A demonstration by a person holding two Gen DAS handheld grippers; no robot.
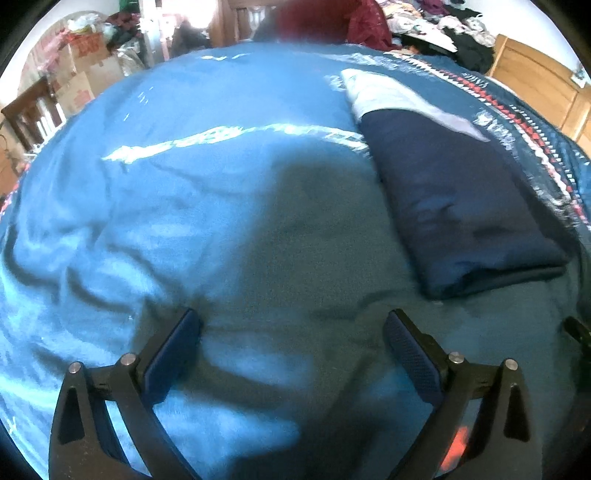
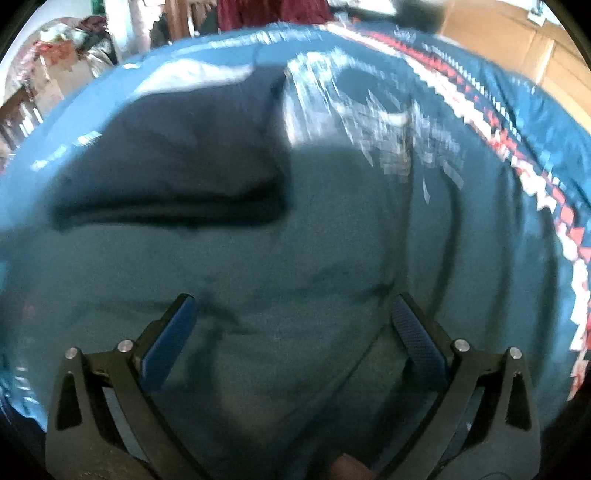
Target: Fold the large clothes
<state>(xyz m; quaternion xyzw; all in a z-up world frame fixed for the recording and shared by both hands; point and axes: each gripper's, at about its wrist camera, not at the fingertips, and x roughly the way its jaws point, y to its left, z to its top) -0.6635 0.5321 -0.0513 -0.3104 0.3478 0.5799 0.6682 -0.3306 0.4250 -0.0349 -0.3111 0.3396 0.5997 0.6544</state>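
A folded navy garment (image 1: 461,206) lies flat on a blue blanket (image 1: 184,184) that covers a bed. In the left wrist view it sits in the right half of the frame, its thick folded edge toward the camera and a pale, whitish cloth (image 1: 384,96) showing at its far end. In the right wrist view the same garment (image 2: 184,155) fills the upper left, blurred, with its folded edge running across the frame and the pale cloth (image 2: 192,77) again at the far side.

The left hand-held gripper (image 1: 291,332) hangs over the blanket at the bottom of its frame, its jaws spread wide with nothing between them, clear of the garment, which lies up and to the right of it. The right hand-held gripper (image 2: 293,314) is likewise spread and empty above bare blanket, the garment up and to its left. A shadow darkens the blanket around both.

A red, white and navy patterned band (image 1: 524,125) runs along the blanket's right side; in the right wrist view the band (image 2: 517,147) curves down the right edge. Beyond the bed, a heap of clothes (image 1: 443,26) is at the upper right of the left view, a wooden board (image 1: 535,74) at the right, and cardboard boxes (image 1: 85,74) at the upper left
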